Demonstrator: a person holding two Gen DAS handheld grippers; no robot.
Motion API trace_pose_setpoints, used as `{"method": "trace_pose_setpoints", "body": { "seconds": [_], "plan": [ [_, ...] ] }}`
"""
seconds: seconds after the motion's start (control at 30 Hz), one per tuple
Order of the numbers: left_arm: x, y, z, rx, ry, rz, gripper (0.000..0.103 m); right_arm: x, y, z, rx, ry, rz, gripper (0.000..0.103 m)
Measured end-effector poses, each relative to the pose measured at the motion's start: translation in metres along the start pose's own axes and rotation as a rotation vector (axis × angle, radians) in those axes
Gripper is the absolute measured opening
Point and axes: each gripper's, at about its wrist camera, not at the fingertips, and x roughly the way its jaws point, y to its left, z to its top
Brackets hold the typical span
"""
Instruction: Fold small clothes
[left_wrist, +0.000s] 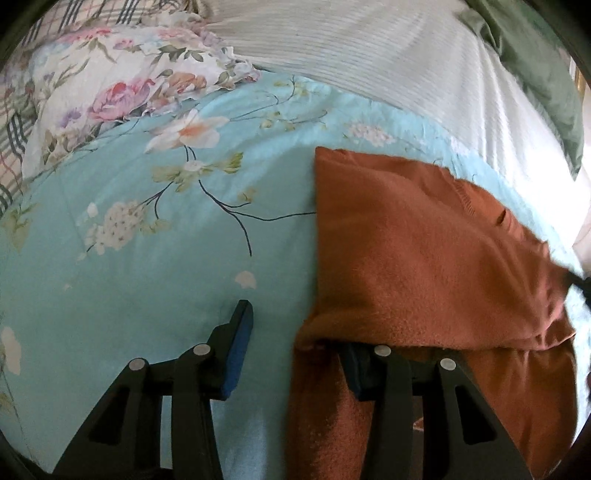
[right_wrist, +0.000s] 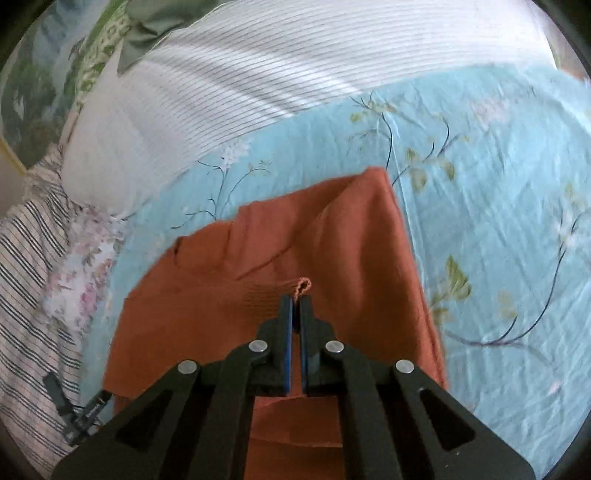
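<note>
Jaws of the right gripper (right_wrist: 296, 301) pinch the orange garment's (right_wrist: 295, 229) ribbed edge, the cloth stretching ahead; the left gripper (left_wrist: 295, 332) stands parted, one finger under the cloth.

A bed carries everything, covered by a light blue floral sheet (left_wrist: 147, 258) printed with white blossoms and dark stems. A rust-orange knit garment (left_wrist: 424, 240) lies on the sheet at the near right, and a white ribbed blanket (left_wrist: 369, 55) lies along the far side. At far left a floral pillow (left_wrist: 110, 81) rests against a plaid cloth (left_wrist: 14, 147), and a green cloth (left_wrist: 535, 74) sits at far right
</note>
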Motion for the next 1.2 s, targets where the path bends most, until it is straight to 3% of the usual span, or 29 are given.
{"method": "trace_pose_setpoints", "body": {
  "seconds": [0.13, 0.23, 0.37, 0.5, 0.67, 0.83, 0.93, 1.07, 1.2],
  "plan": [
    [-0.006, 0.012, -0.003, -0.066, -0.030, -0.044, 0.046, -0.036, 0.014, 0.011, 0.008, -0.106, 0.102, 0.004],
    [-0.010, 0.013, -0.004, -0.079, -0.059, -0.030, 0.045, -0.049, 0.026, 0.018, -0.021, -0.158, 0.091, 0.004],
    [-0.021, 0.014, -0.007, -0.087, -0.116, -0.016, 0.044, -0.023, 0.018, 0.020, 0.005, -0.086, 0.036, 0.004],
    [-0.015, 0.015, -0.006, -0.094, -0.070, 0.023, 0.046, -0.012, 0.027, 0.010, -0.029, -0.043, 0.039, 0.004],
    [-0.013, 0.013, -0.006, -0.074, -0.048, 0.047, 0.047, -0.004, 0.004, 0.008, 0.030, -0.032, 0.017, 0.004],
    [-0.024, -0.003, -0.013, 0.021, -0.089, 0.050, 0.047, -0.044, 0.021, 0.016, -0.059, -0.171, 0.002, 0.004],
    [-0.024, -0.011, -0.014, 0.053, -0.091, 0.078, 0.047, -0.023, 0.009, 0.018, -0.072, -0.119, -0.071, 0.004],
    [-0.018, -0.007, -0.014, 0.036, -0.066, 0.085, 0.047, 0.037, -0.029, -0.002, -0.003, 0.055, -0.141, 0.004],
    [-0.015, 0.003, -0.014, -0.002, -0.036, 0.059, 0.050, 0.032, -0.034, -0.003, 0.022, 0.041, -0.145, 0.006]
  ]
}}
